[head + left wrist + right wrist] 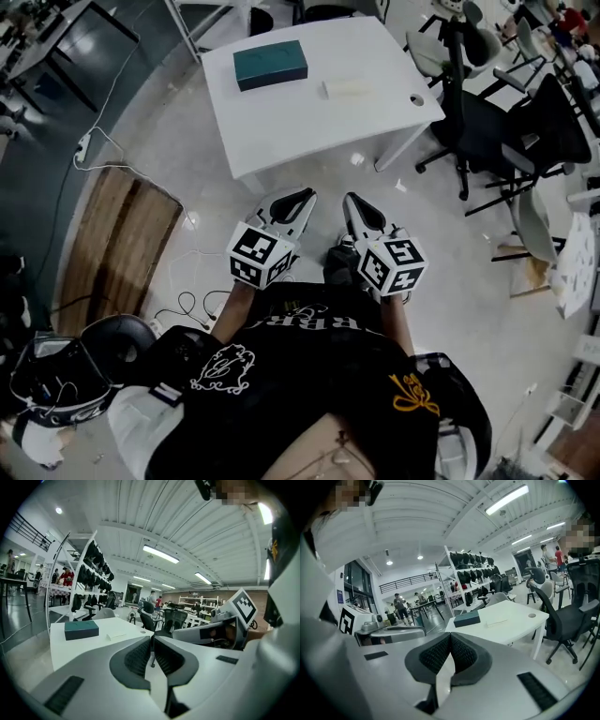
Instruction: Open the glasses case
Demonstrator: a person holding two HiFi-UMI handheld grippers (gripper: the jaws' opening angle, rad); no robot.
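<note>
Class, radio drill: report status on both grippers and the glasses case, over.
Left gripper shut, empty; right gripper shut, empty. Glasses case closed on table, untouched, ahead. Pale item beside it, nothing blocking.

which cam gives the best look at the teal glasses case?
Head view: the whole top of the glasses case shows, unobstructed, on the white table. The left gripper view and the right gripper view show it only small, distant and side-on.

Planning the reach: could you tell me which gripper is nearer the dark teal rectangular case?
Left: the left gripper is almost in line with the case; the right gripper lies further right.
</note>
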